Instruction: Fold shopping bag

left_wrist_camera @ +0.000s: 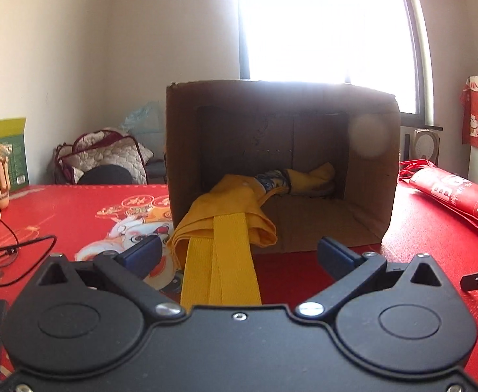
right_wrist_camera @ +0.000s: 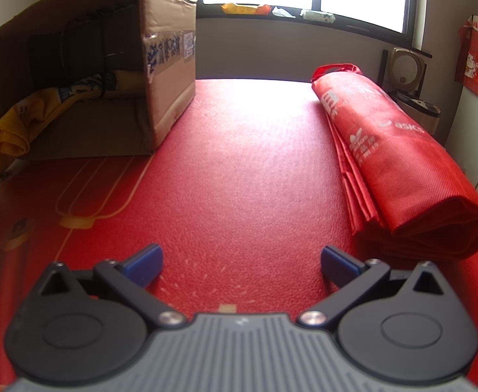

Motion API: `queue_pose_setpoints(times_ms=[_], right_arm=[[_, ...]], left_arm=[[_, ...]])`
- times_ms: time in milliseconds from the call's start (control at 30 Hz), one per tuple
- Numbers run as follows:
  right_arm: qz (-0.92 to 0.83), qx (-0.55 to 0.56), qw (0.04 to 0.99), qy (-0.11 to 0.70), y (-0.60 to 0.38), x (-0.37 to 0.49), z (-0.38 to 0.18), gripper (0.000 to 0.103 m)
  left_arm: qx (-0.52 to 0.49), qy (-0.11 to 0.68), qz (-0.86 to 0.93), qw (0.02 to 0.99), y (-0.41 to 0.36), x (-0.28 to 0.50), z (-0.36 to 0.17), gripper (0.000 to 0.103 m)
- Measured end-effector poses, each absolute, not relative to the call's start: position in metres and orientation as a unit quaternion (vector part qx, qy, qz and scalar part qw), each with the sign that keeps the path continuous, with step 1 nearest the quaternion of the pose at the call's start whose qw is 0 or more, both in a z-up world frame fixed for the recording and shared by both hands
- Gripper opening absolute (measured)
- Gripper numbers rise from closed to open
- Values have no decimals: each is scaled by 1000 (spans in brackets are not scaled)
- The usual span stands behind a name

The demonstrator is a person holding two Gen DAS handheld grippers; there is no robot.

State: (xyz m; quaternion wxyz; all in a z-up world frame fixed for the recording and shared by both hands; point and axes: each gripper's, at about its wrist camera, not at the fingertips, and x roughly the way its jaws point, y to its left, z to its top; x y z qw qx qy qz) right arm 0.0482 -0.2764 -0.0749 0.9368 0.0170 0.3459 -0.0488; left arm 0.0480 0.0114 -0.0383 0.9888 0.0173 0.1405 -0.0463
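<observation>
The yellow bag [left_wrist_camera: 226, 209] spills from the cardboard box [left_wrist_camera: 281, 98] — its straps run between the left gripper [left_wrist_camera: 239, 254]'s spread, released fingers. The right gripper [right_wrist_camera: 241, 261] hangs released too — grasping nothing, beside the folded red bag [right_wrist_camera: 399, 150].

left gripper [left_wrist_camera: 239, 254] hovering, jaws standing wide apart | yellow shopping bag [left_wrist_camera: 226, 209] spilling out of cardboard box [left_wrist_camera: 281, 163], its straps [left_wrist_camera: 219, 261] running between the fingers | red tablecloth [left_wrist_camera: 75, 209] lying underneath
</observation>
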Motion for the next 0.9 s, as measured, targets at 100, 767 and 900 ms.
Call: queue_pose_setpoints(times_ms=[100,767,900], right_arm=[[-60,-15,939,338,-267,47,-74,102],[24,32,939,340,-190,43,-71,102],[11,13,937,348,-181,43,-73,102]], left_arm=[[10,149,-49,988,13,51,-38,103],[12,150,-45,988,11,51,-40,103],[12,152,-45,987,11,51,-40,103]])
